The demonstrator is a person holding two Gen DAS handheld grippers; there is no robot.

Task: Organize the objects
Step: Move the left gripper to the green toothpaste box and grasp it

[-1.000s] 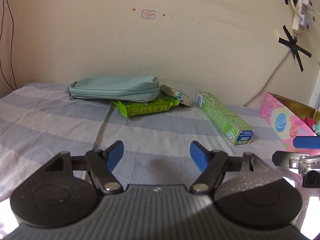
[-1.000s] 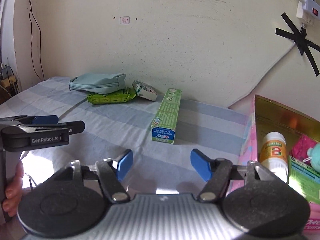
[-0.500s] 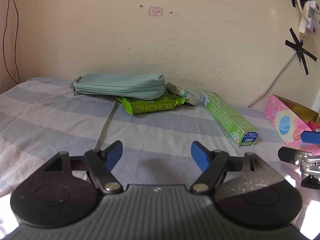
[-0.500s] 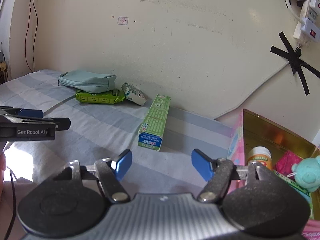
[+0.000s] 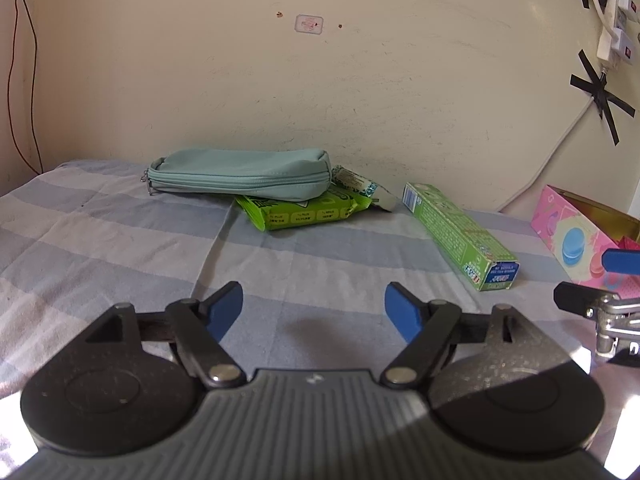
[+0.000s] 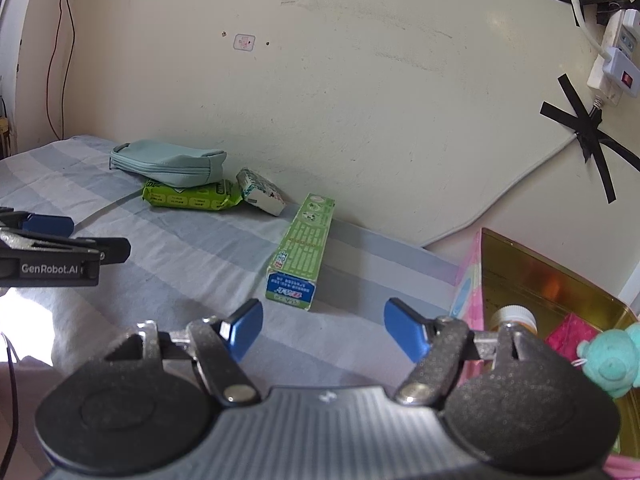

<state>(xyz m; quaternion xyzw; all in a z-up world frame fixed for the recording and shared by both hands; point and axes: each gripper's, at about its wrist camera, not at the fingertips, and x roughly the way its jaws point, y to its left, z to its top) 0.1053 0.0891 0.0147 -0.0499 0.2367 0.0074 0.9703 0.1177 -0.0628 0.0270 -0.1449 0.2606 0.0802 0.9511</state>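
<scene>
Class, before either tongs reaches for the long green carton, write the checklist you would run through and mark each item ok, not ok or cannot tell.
1. Right tongs open, holding nothing: ok.
2. Left tongs open, holding nothing: ok.
3. Long green carton lies flat on the striped cloth, nothing on it: ok.
4. Carton apart from the small white pack: ok.
5. Pink box open on top: ok.
6. Room in the box for the carton: cannot tell.

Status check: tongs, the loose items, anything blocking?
Left tongs open, empty. Right tongs open, empty. Green carton flat on bedsheet, nearest right tongs; path clear.
</scene>
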